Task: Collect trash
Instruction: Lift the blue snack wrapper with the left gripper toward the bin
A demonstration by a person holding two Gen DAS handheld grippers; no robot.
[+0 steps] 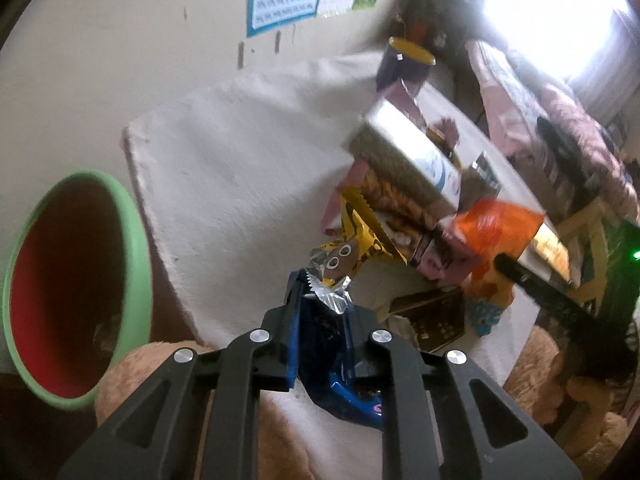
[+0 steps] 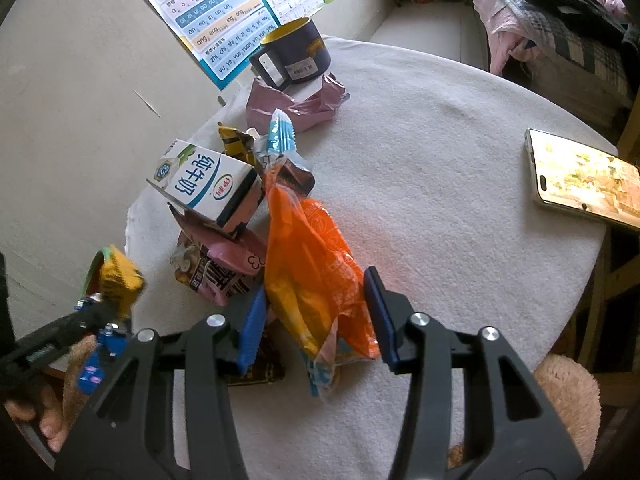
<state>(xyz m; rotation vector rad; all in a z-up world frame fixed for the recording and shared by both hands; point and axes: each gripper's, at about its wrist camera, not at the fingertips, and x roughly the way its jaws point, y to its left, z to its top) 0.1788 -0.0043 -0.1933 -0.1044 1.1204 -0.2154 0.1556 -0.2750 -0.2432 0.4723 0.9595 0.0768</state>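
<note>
Trash sits heaped at the white surface (image 2: 460, 184) edge: a milk carton (image 2: 208, 184) atop wrappers. Your left gripper (image 1: 320, 312) has its jaws pinched tight on a blue wrapper (image 1: 344, 384), beside the green bin (image 1: 76, 280). Your right gripper (image 2: 316, 320) jaws flank the orange bag (image 2: 316, 280), apparently squeezing it, though contact is unclear.

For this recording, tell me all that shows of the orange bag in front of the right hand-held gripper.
The orange bag is a crinkled, glossy plastic snack wrapper, orange with yellow patches and a pale blue and white end toward the camera. It lies lengthwise on the white tablecloth, between the blue pads of the right hand-held gripper. Its far end rests against the wrapper pile near the milk carton.
</note>
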